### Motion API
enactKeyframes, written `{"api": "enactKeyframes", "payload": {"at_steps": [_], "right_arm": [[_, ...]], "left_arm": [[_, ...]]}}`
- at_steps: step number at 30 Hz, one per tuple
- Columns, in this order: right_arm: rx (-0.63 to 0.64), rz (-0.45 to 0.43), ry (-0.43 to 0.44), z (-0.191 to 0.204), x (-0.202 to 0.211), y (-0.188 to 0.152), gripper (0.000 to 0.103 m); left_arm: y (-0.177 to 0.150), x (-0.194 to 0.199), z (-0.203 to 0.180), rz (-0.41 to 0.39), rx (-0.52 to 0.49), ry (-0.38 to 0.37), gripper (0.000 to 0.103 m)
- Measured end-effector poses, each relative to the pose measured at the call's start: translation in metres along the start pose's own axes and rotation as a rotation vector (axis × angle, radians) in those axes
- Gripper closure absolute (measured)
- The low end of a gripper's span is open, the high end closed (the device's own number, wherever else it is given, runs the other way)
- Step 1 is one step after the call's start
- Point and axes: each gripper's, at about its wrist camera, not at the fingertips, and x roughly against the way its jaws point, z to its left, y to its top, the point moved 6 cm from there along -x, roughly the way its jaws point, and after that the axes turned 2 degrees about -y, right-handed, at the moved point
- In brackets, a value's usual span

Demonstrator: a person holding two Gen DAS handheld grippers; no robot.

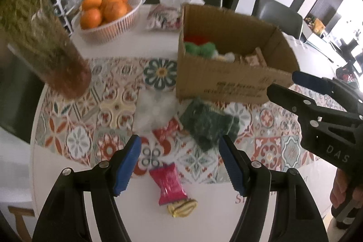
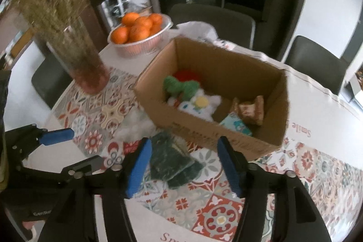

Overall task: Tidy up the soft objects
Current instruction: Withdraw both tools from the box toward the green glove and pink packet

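On the patterned tablecloth (image 1: 74, 119), several plush toys are already held in the cardboard box (image 2: 226, 135), while a green cloth (image 1: 208, 124), white stuffing (image 1: 154, 110) and pink packet (image 1: 170, 183) remain before it, both the left gripper (image 1: 181, 165) and right gripper (image 2: 183, 165) released and empty.

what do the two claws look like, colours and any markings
Both claws share one build: black plastic scissor-like arms with silver rivets, tipped with blue ribbed pads. The left claw shows this up close; the right claw matches, with white letters "DAS" on its black body in the left wrist view.
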Motion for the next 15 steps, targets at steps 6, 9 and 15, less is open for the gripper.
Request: {"api": "enactKeyframes", "payload": {"at_steps": [6,9,15], "right_arm": [[0.085,0.035,0.050,0.018,-0.019,-0.011,0.035],[0.115,0.066,0.069,0.025,-0.030,-0.016,0.033],[0.199,0.108,0.076,0.037,-0.052,-0.027,0.030]], "left_arm": [[-0.027,-0.015,0.010,0.050,0.068,-0.003,0.033],[-0.036,-0.022,0.014,0.073,0.099,-0.002,0.033],[-0.054,-0.040,0.023,0.121,0.155,0.014,0.033]]}}
